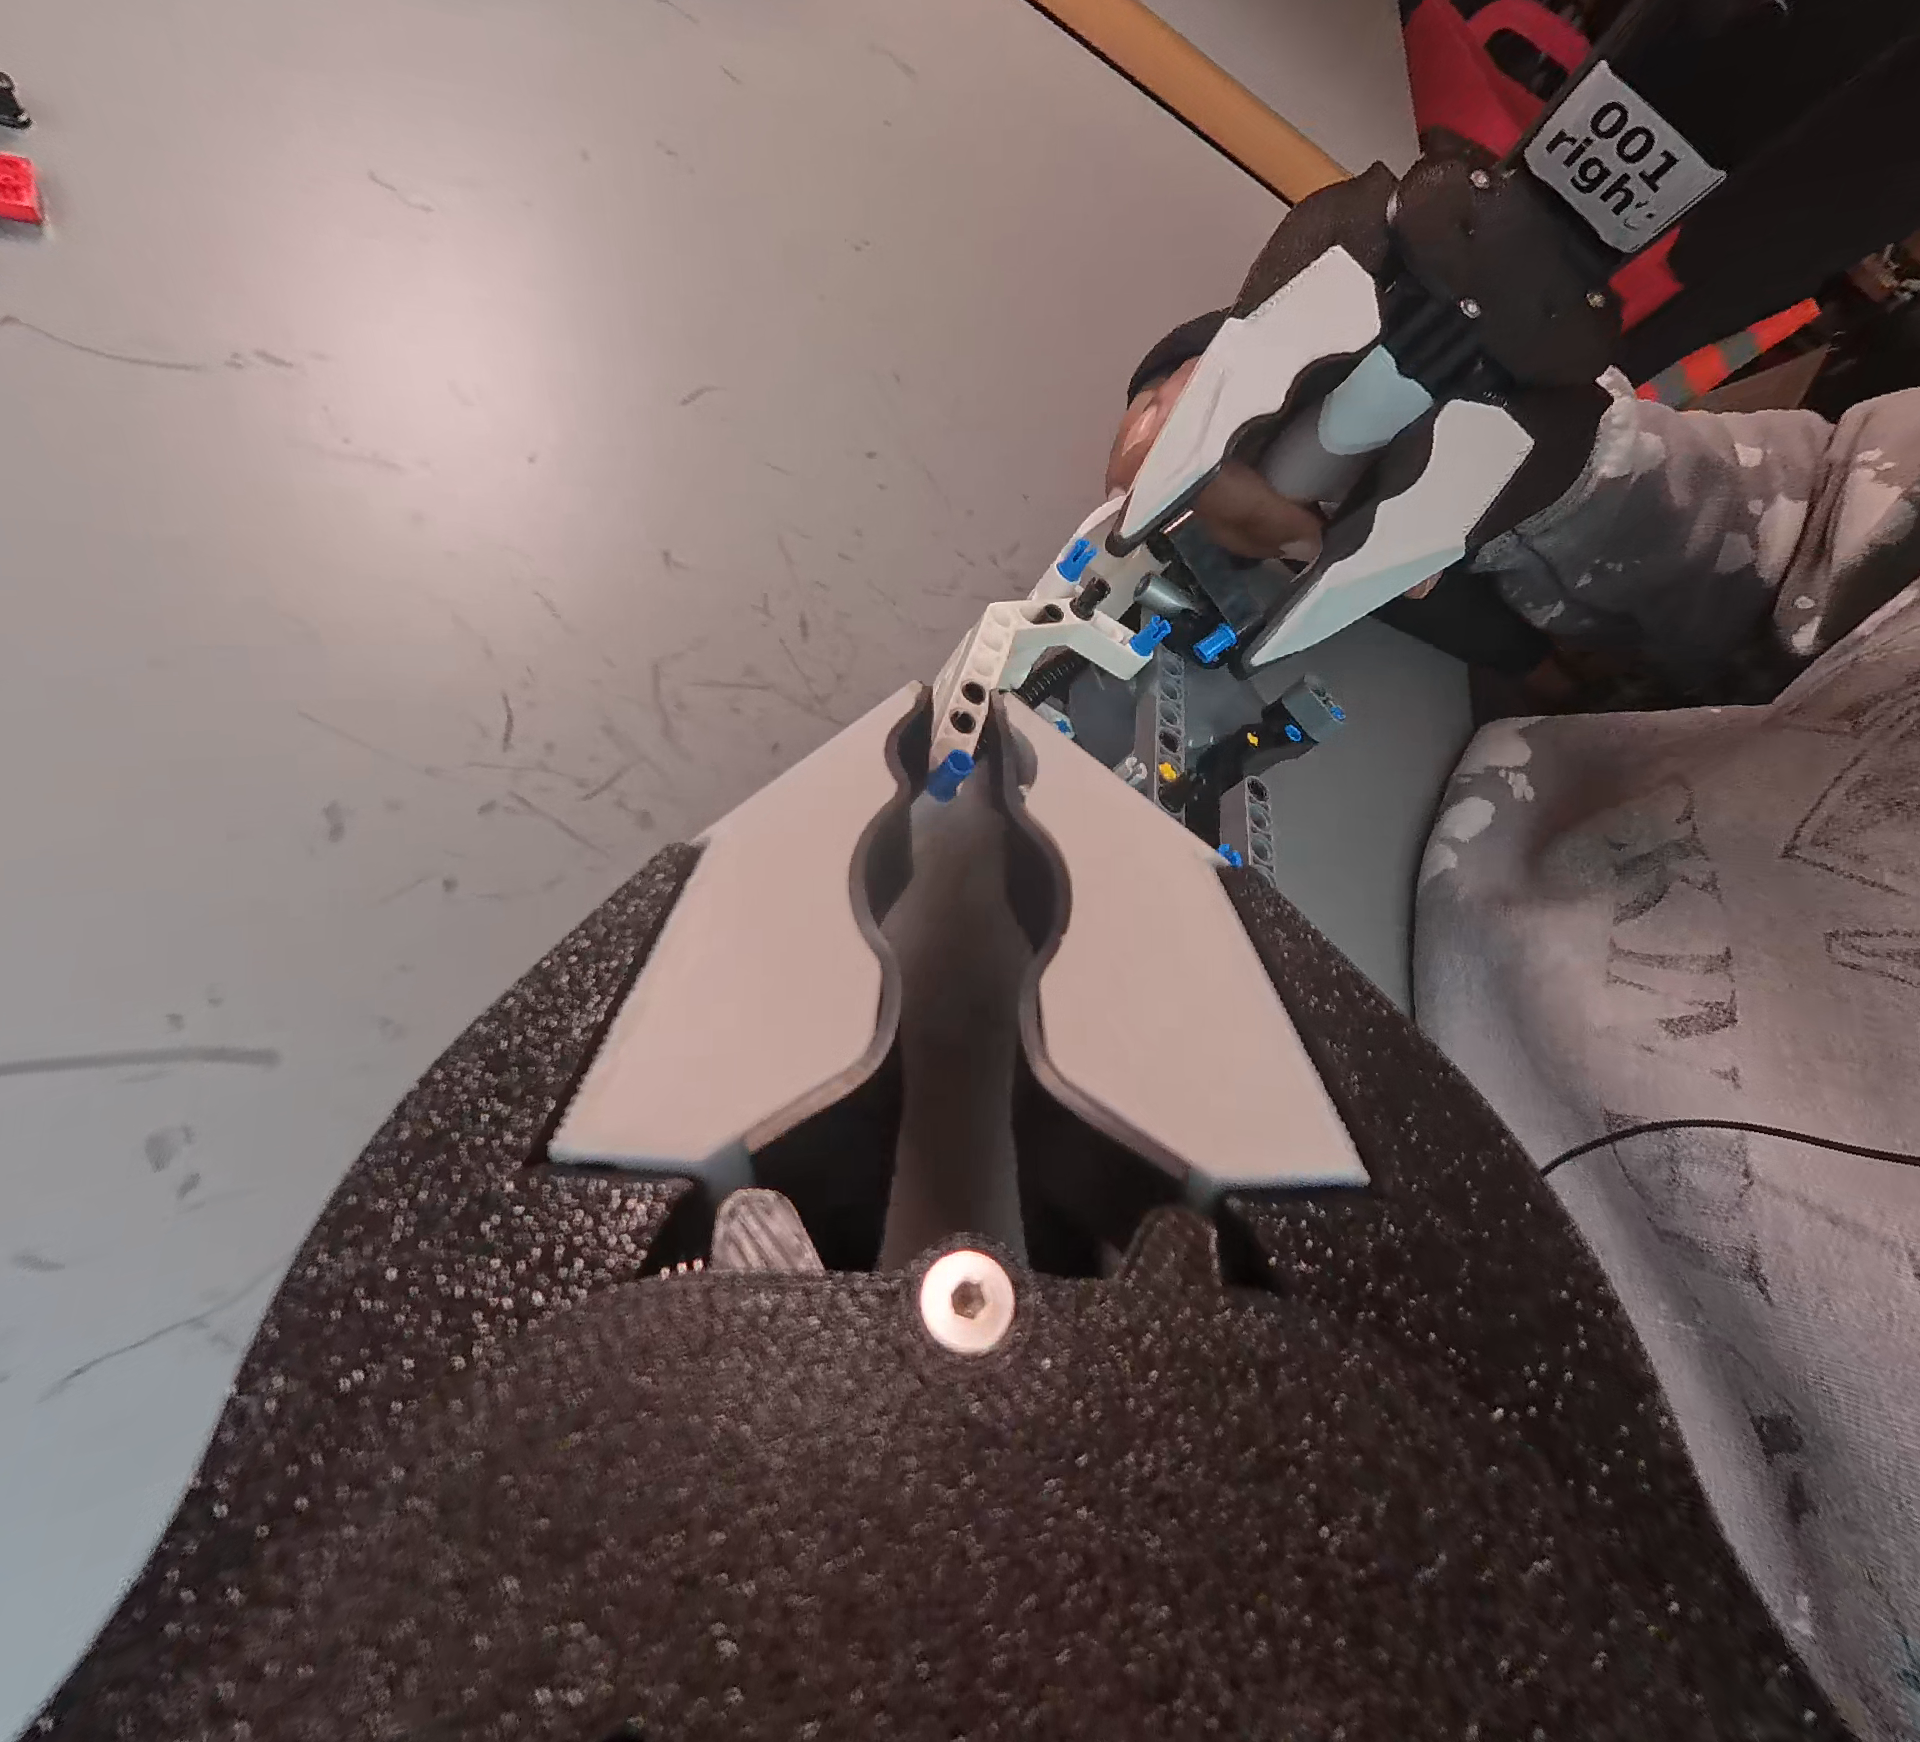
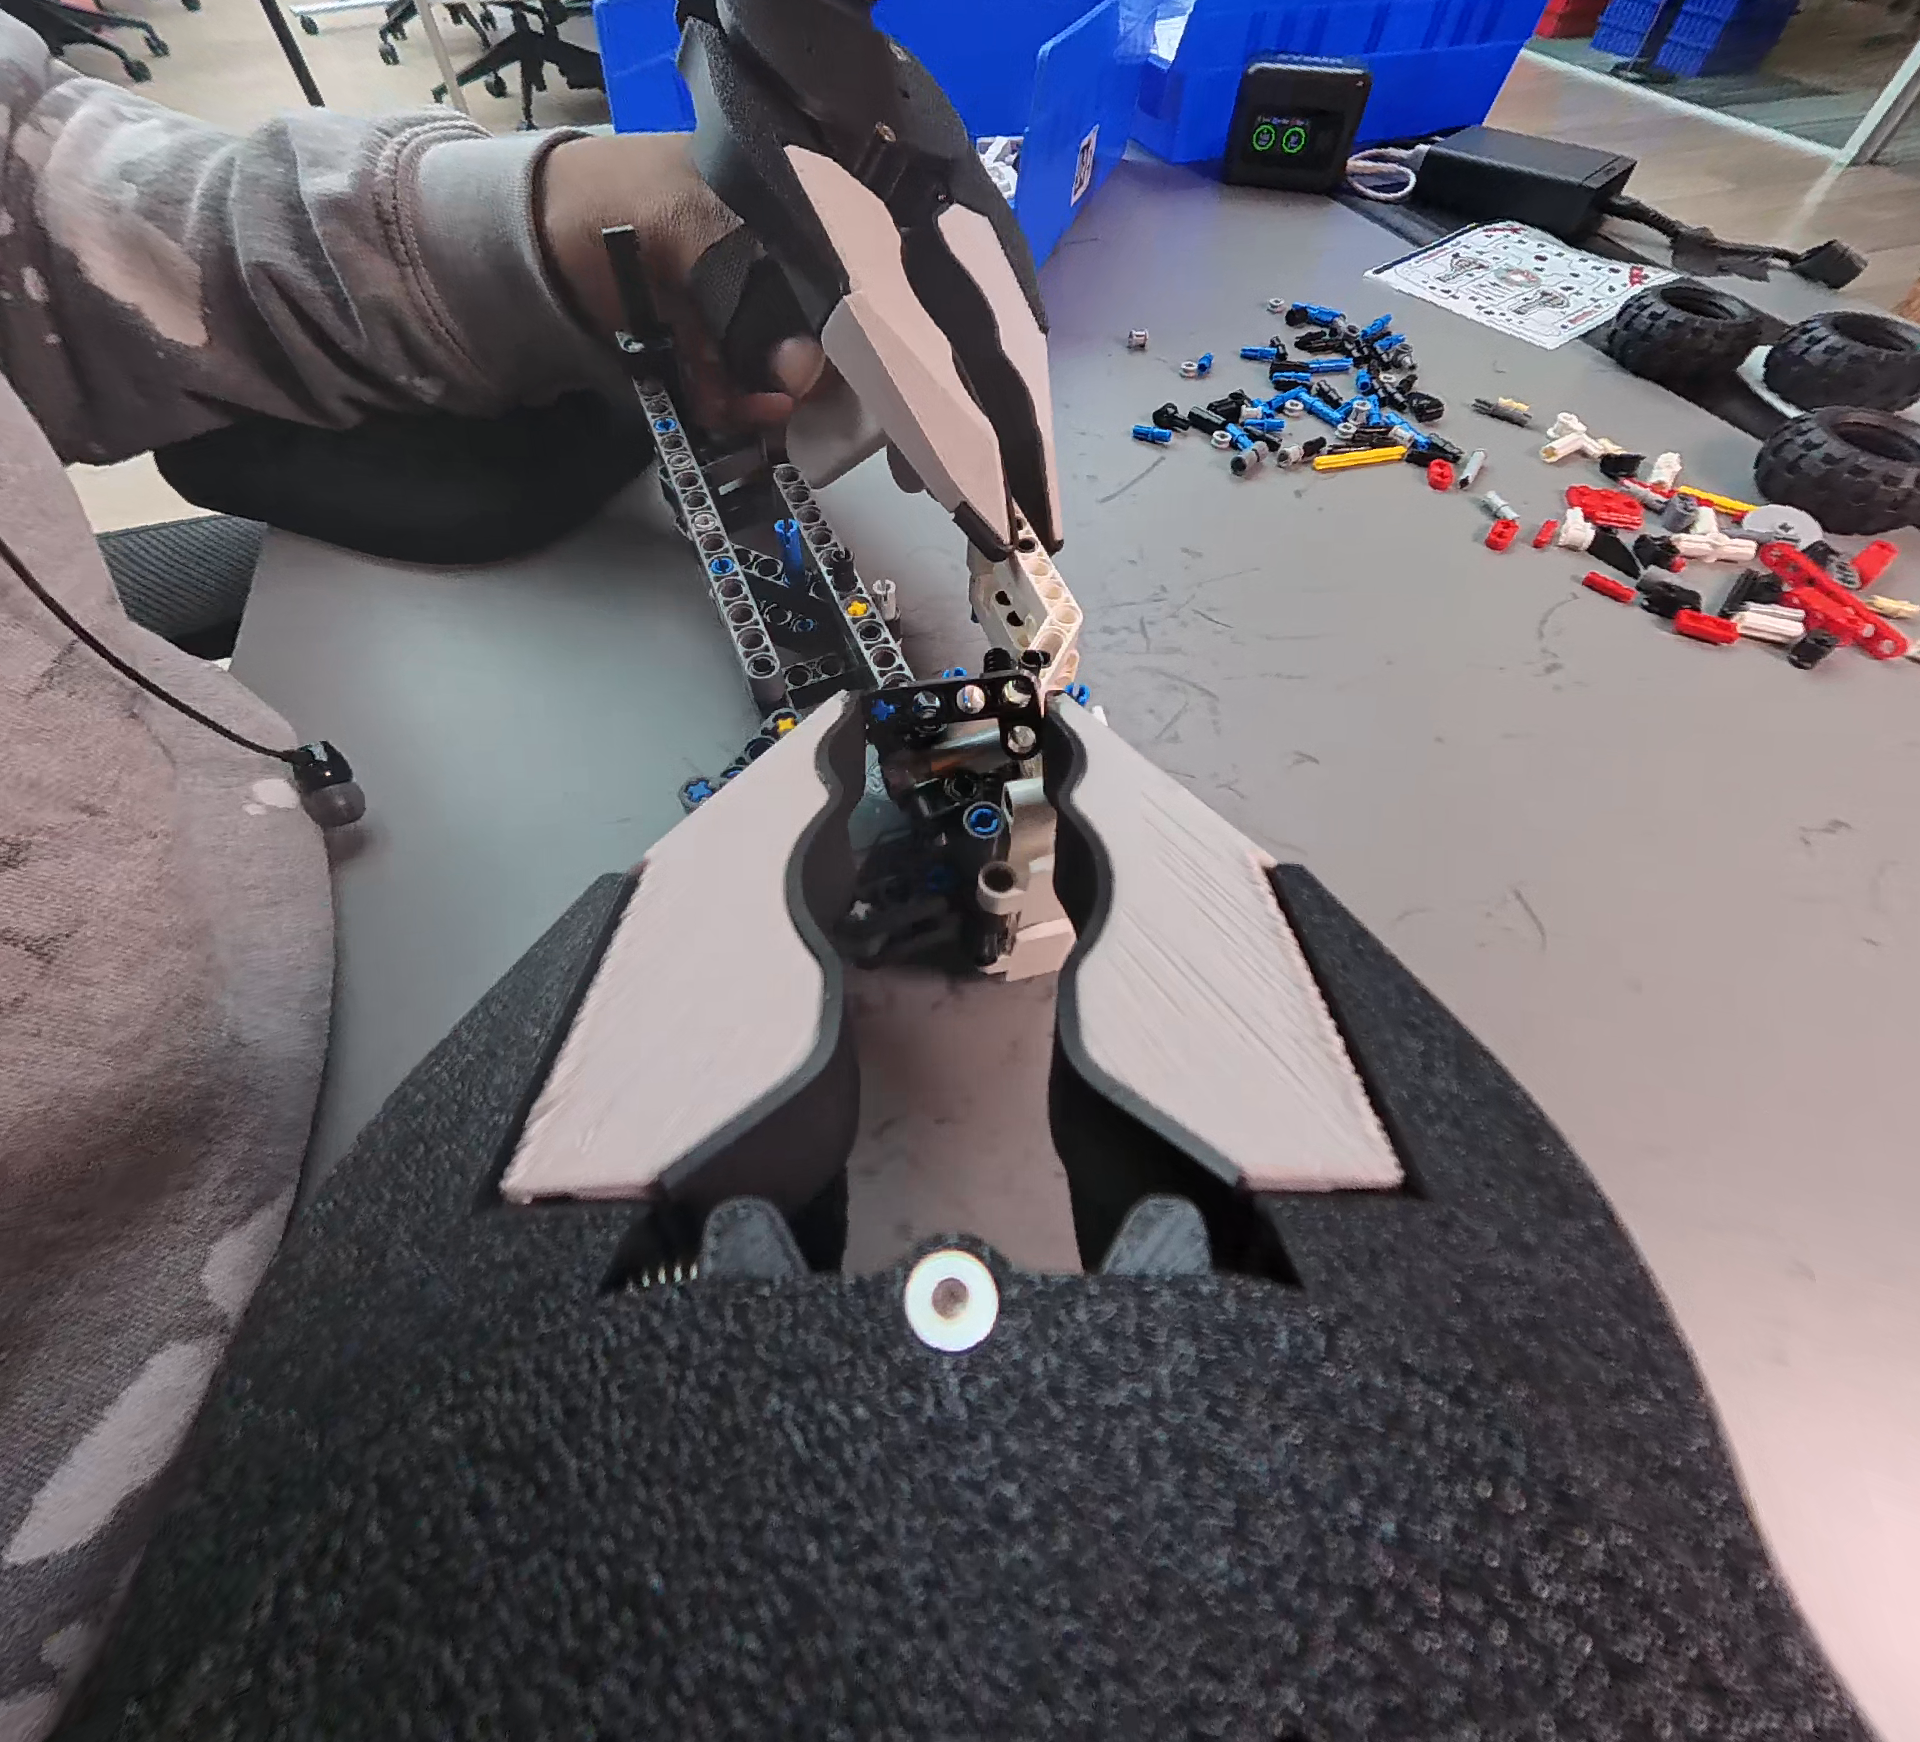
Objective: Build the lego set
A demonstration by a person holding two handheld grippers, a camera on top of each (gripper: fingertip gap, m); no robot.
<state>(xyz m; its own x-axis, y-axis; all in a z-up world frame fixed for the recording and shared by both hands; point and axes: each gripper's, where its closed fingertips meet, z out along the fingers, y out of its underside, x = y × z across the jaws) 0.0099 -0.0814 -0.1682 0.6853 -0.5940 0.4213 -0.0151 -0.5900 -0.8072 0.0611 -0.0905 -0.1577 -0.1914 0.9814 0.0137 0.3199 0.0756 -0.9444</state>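
Your left gripper (image 1: 961,726) pinches the white angled beam (image 1: 971,684) while your right gripper (image 2: 961,736) clamps the light, rigid, pop-apart chassis (image 2: 935,819) just ahead; hold by solid beams.

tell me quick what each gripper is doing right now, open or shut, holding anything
Left gripper: shut on the white angled beam.
Right gripper: shut on the black and grey end of the lego assembly.
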